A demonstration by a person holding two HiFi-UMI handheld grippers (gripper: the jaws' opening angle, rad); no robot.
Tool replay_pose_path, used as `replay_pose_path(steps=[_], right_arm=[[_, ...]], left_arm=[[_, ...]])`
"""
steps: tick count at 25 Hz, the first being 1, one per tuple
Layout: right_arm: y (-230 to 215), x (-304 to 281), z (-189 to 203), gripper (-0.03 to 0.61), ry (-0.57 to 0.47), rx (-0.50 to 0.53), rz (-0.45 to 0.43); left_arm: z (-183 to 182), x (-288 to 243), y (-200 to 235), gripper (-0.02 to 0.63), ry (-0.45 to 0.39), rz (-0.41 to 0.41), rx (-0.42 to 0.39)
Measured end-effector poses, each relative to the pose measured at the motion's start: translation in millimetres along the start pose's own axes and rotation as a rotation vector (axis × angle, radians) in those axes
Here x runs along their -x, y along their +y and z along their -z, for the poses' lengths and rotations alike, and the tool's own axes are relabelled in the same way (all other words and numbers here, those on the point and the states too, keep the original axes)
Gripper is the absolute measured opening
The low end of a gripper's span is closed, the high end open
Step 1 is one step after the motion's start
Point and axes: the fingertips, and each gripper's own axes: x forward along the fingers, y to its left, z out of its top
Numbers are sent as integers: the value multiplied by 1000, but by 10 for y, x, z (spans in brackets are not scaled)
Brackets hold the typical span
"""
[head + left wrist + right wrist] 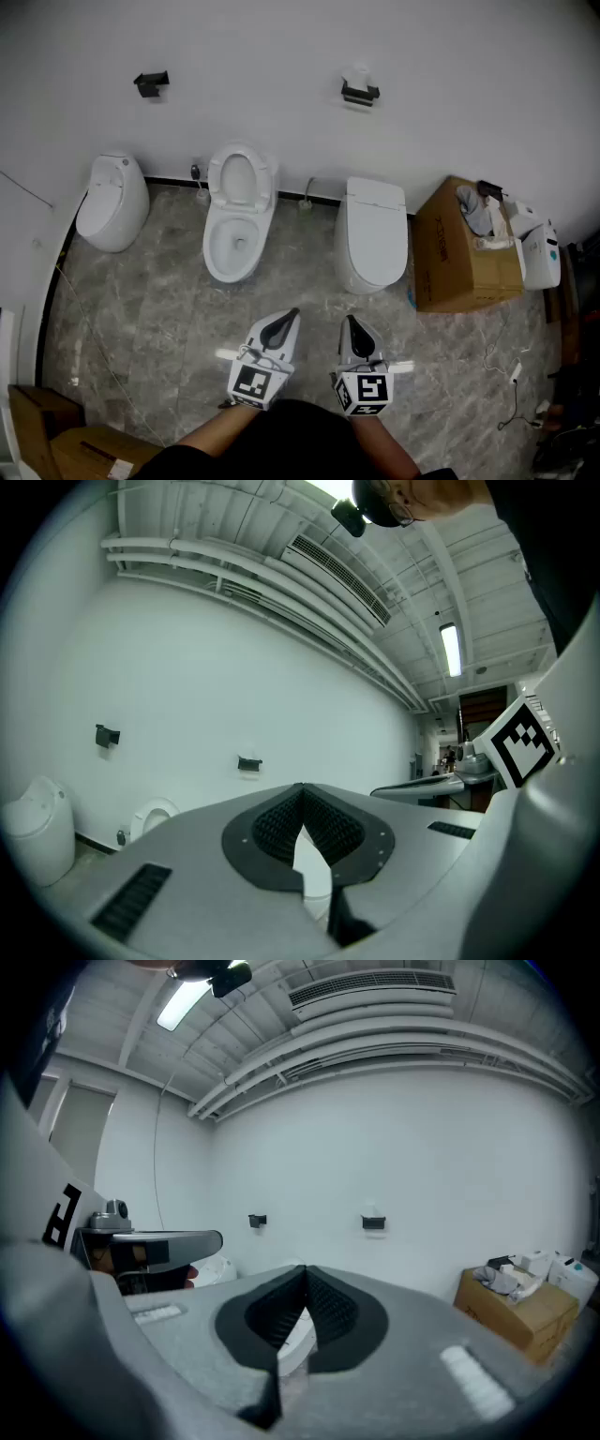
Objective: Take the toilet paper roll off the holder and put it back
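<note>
A white toilet paper roll (357, 77) sits on a black wall holder (360, 93), above the toilet whose lid is down; the right gripper view also shows this holder (373, 1222). A second black holder (150, 82) further left on the wall is bare. Both grippers are low and near me, far from the wall. My left gripper (292, 315) is shut with nothing between its jaws, its closed tips (302, 789) aimed at the wall. My right gripper (350, 322) is shut and empty too, and its tips (305, 1271) meet.
Three white toilets stand along the wall: a closed one (112, 201) at left, an open one (239, 212) in the middle, and a closed one (375, 232) at right. A cardboard box (464, 248) with clutter stands at right. Cables (511, 375) lie on the marble floor.
</note>
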Motion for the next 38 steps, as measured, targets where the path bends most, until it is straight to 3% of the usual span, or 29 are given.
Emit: replay_pose_path(steps=[3,7,12,20,25,30,38], right_arm=[[104,-240,-30,-5,0,9,-2],[355,-493,-136,-3,-29,20,-1],[512,-642,-24,-3,-13,9,17],[188,-693,191,-2,25,-30,63],[33,-999,272,-2,10,-58,32],[-408,-1607,300,-2,7,-81,9],[-1563,-2836,-61,-2,-4,-115,-10]], left_arm=[[68,-62,285,17,-16,18,-88],[-6,-41,629,17,-4,9,-29],[138,-68,956,16,5,34,-65],[265,-198,1091,17,12,26,-56],[274,-468,1249,17,12,-8,-56],[278,-1106,1656,17,18,-76,-86],[272,-2602,1859,17,65,-56,-85]])
